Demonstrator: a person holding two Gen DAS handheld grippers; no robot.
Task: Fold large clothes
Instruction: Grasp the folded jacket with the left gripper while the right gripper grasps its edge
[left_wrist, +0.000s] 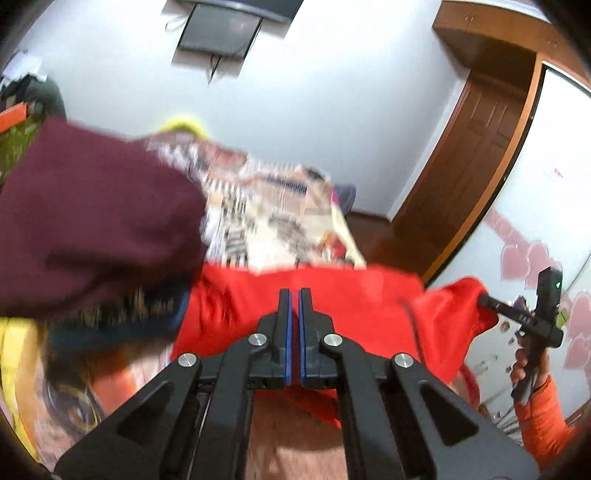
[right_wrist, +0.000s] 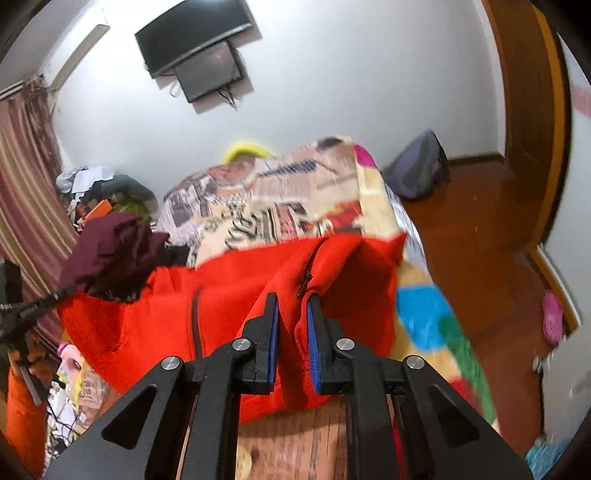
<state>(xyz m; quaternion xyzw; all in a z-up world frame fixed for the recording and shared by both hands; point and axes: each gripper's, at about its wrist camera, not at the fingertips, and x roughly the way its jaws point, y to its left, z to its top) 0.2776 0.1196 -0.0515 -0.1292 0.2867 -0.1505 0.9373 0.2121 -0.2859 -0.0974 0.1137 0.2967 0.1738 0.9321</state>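
Observation:
A large red garment (left_wrist: 351, 295) with a dark zipper hangs stretched between both grippers above the bed. My left gripper (left_wrist: 294, 295) has its blue pads together at the cloth's upper edge. In the right wrist view its tip (right_wrist: 62, 294) pinches the left corner of the red garment (right_wrist: 229, 295). My right gripper (right_wrist: 293, 299) is shut on a fold of red cloth beside the zipper. From the left it shows as a black tip (left_wrist: 484, 301) biting the right corner. A hand in an orange sleeve (left_wrist: 543, 413) holds it.
A maroon garment (left_wrist: 92, 221) is heaped at the left, touching the red one. The bed carries a patterned blanket (right_wrist: 277, 192). Beyond it are a purple bag (right_wrist: 417, 170) on the wood floor, a wooden door (left_wrist: 461, 166), a wall screen (right_wrist: 192, 40) and a striped curtain (right_wrist: 26, 166).

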